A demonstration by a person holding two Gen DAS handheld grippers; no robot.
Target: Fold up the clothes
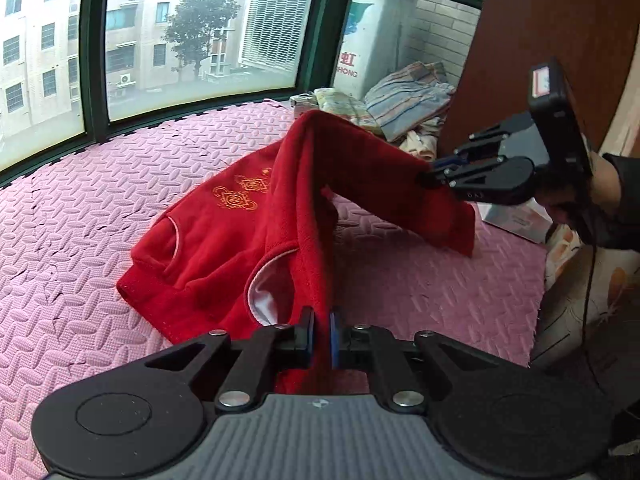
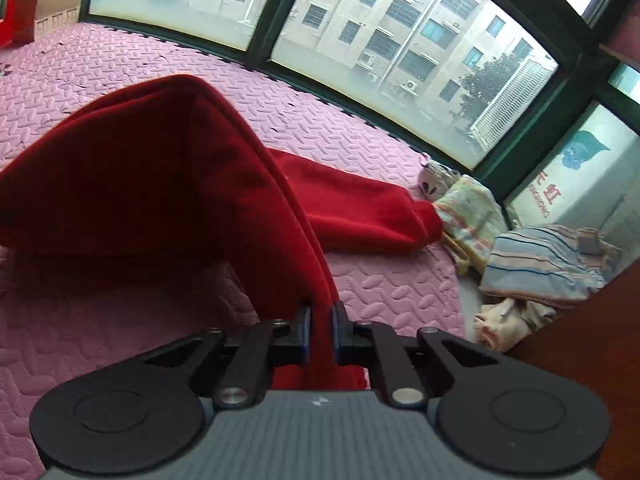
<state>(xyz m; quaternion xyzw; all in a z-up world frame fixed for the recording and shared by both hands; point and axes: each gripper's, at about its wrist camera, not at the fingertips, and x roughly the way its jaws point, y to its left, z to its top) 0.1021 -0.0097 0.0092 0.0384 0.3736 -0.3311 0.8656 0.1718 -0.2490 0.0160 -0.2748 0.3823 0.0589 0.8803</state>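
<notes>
Centre frame, on pink foam mat [image 1: 80, 208]: red fleece garment [image 1: 224, 240], gold knot embroidery [image 1: 240, 194]. Left gripper [image 1: 321, 334] and right gripper [image 1: 434, 174] each clamp a lifted edge. Upper right: white appliance [image 1: 370, 40], partial lettering "HONG".

Pink foam mat [image 1: 80, 208] — red garment [image 1: 224, 240], folded clothes [image 1: 408, 100]

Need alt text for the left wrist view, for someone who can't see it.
Both grippers, left and right, clamp a red sweater, lifting one side off the pink foam mat. A pile of clothes lies beyond, below windows.
</notes>
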